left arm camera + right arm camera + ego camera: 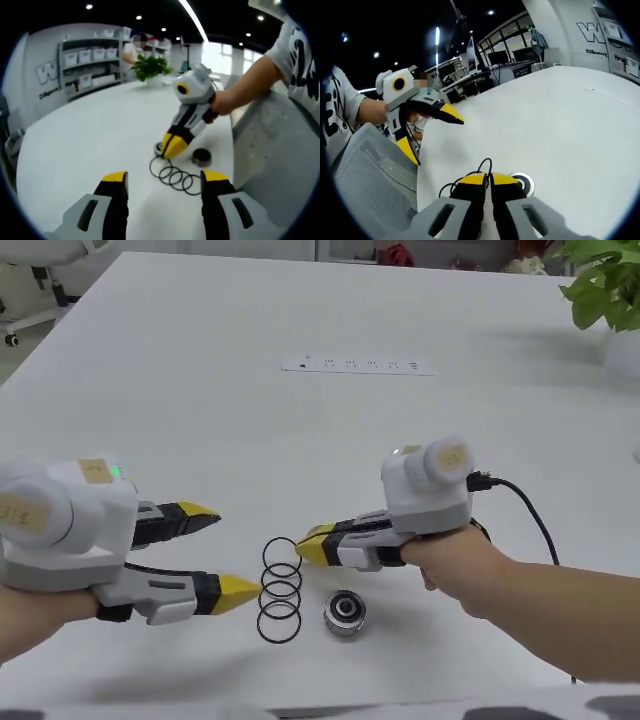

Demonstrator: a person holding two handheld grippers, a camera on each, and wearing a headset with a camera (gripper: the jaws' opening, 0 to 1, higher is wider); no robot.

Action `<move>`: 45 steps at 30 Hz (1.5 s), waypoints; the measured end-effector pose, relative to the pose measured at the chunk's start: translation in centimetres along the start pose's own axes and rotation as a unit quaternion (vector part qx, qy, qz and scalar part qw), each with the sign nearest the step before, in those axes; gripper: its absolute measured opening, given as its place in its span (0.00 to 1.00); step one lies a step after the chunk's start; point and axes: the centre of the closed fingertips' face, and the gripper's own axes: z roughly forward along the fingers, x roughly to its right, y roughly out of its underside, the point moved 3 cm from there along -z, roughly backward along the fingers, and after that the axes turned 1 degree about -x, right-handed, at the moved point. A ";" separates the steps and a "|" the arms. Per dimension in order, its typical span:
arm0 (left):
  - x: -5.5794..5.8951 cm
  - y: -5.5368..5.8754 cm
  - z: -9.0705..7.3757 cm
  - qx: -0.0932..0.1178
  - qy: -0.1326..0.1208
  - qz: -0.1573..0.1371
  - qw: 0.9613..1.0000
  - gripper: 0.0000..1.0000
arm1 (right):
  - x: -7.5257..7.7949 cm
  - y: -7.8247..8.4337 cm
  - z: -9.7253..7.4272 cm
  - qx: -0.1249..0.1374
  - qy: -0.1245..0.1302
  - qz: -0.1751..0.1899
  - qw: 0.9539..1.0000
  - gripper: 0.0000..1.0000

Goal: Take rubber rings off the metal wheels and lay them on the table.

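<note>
Several black rubber rings point(280, 590) lie in a row on the white table point(200, 390). A bare metal wheel point(345, 610) rests just right of them, also seen as the wheel point(201, 157). My right gripper point(310, 545) is shut at the far end of the row, and the end ring point(485, 164) loops out from between its tips. A second wheel point(526, 183) sits just beyond that gripper point(487, 176). My left gripper point(218, 551) is open and holds nothing, a short way left of the rings point(175, 176).
A socket strip point(355, 365) is set into the table farther back. A potted plant point(605, 285) stands at the far right corner. A black cable point(525, 510) trails from the right gripper. The table's near edge runs just below the rings.
</note>
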 end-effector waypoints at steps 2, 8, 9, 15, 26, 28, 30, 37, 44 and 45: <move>0.0 0.0 0.0 -0.001 0.000 0.000 1.000 0.59 | 0.1 0.0 0.1 -0.001 0.002 -0.004 1.000 0.03; 0.1 -0.1 -0.1 0.000 0.000 0.000 1.000 0.59 | 0.3 -0.5 0.1 0.004 0.006 -0.007 1.000 0.06; 0.2 -0.1 -0.1 0.000 -0.001 0.000 1.000 0.59 | 0.3 -0.6 0.1 0.005 0.007 -0.008 1.000 0.07; 0.3 -0.5 -0.3 0.004 -0.003 0.000 1.000 0.59 | 0.3 -1.3 -0.3 0.018 0.007 -0.005 1.000 0.11; 0.2 -1.5 -0.6 0.014 -0.005 0.005 1.000 0.60 | 0.4 -2.9 -2.5 0.048 0.015 0.000 0.999 0.18; 0.2 -1.7 -0.7 0.016 -0.005 0.006 1.000 0.60 | 0.4 -3.1 -3.0 0.053 0.017 0.000 0.998 0.19; 0.1 -1.9 -0.8 0.018 -0.006 0.008 1.000 0.60 | 0.3 -3.2 -3.5 0.057 0.020 -0.001 0.998 0.20; -0.1 -2.7 -0.9 0.023 -0.006 0.016 1.000 0.61 | -0.1 -3.2 -5.1 0.061 0.025 -0.011 0.998 0.25; 0.1 -3.1 -1.1 0.027 -0.005 0.023 0.999 0.62 | -0.6 -3.5 -6.8 0.069 0.029 -0.015 0.997 0.31; 0.1 -3.1 -1.1 0.027 -0.005 0.024 0.999 0.63 | -0.6 -3.5 -7.0 0.069 0.029 -0.017 0.997 0.32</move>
